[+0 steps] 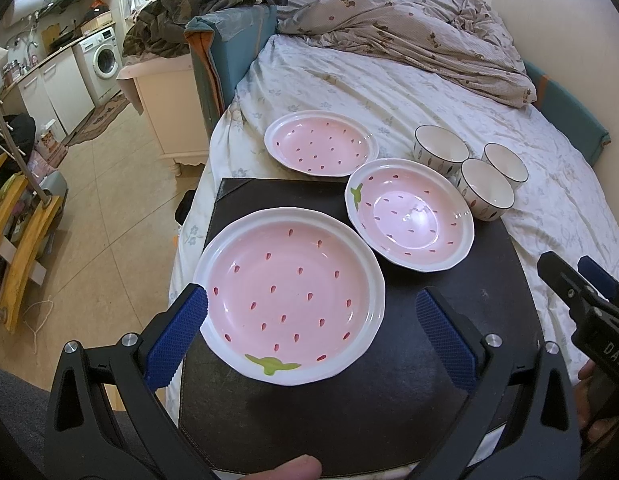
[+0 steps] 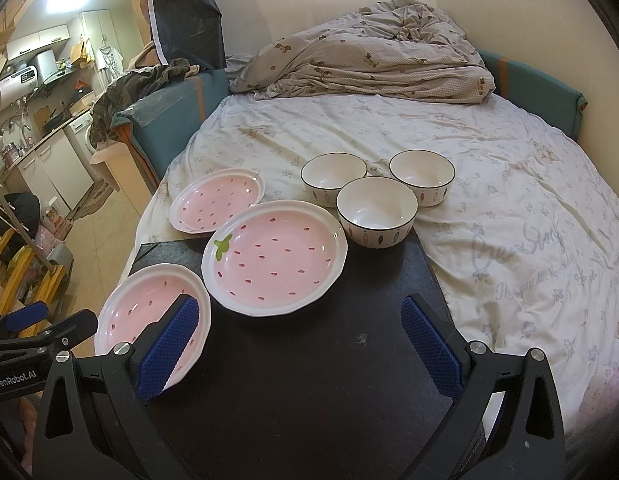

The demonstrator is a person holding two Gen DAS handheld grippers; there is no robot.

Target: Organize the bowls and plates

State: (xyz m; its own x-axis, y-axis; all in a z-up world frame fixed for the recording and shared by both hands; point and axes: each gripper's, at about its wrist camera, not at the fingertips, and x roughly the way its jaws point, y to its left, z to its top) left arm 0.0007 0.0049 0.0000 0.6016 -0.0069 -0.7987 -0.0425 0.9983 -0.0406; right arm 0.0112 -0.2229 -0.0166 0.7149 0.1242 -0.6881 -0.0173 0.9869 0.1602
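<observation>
Three pink strawberry plates lie at the bed's foot. The nearest plate [image 1: 289, 296] [image 2: 149, 316] rests on a black mat [image 1: 349, 420] [image 2: 309, 380] and overhangs its left edge. The middle plate [image 1: 411, 216] [image 2: 273, 256] sits at the mat's far right. On the sheet behind lies the far plate [image 1: 321, 144] [image 2: 217, 200]. Three white bowls [image 1: 487, 188] [image 2: 375, 216] stand clustered upright beyond them. My left gripper [image 1: 311, 294] is open, its blue pads [image 1: 177, 336] either side of the nearest plate. My right gripper [image 2: 299, 306] is open over bare mat, nothing between its fingers.
The bed [image 2: 489, 200] carries a white flowered sheet, with a rumpled quilt [image 1: 409, 32] at its far end against the wall. Left of the mat the bed drops to a tiled floor [image 1: 109, 220]. A wooden rack [image 1: 17, 240] and kitchen units stand beyond.
</observation>
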